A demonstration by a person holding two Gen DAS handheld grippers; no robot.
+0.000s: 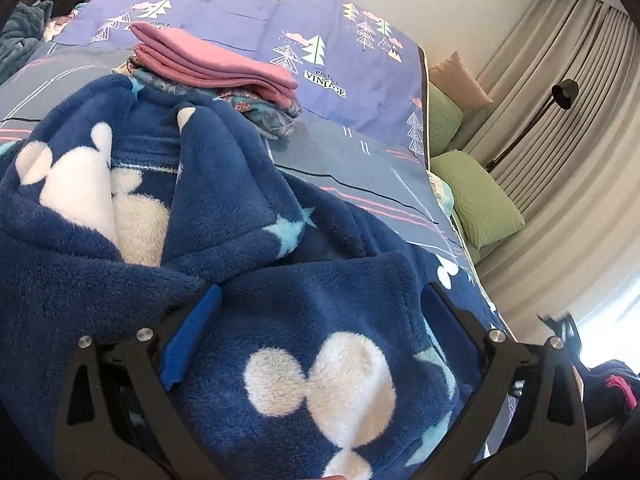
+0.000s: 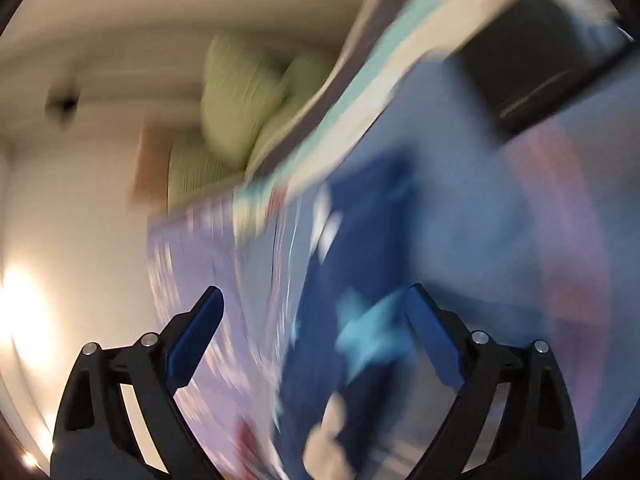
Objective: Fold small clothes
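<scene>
Left wrist view looks down over a blue fleece garment [image 1: 248,288] with white blobs and pale blue stars, which lies crumpled on the bed [image 1: 360,148] and fills most of the lower frame. The left gripper [image 1: 320,300] sits right over it with its jaws spread wide; the fleece bulges up between the two blue pads [image 1: 192,336], but they do not pinch it, so the gripper has hold of nothing. Beyond the garment, further up the bed, a small stack of folded clothes [image 1: 224,72] rests on the purple bedcover with its tree print, pink pieces on top and patterned teal ones underneath. Green pillows [image 1: 476,196] lie off the bed's right edge, with a black floor lamp [image 1: 560,96] and grey curtains [image 1: 568,80] behind them. A heap of dark clothes [image 1: 24,36] lies at the top left corner.

The right wrist view is badly smeared by motion. The right gripper [image 2: 316,300] also has its jaws wide apart, and nothing is clamped between them. Ahead of it the same blue fleece shows [image 2: 360,280] as a dark blue streak with a pale star, lying on the bedcover; whether the fingers touch it cannot be told through the blur. Green pillows [image 2: 236,96] appear above
</scene>
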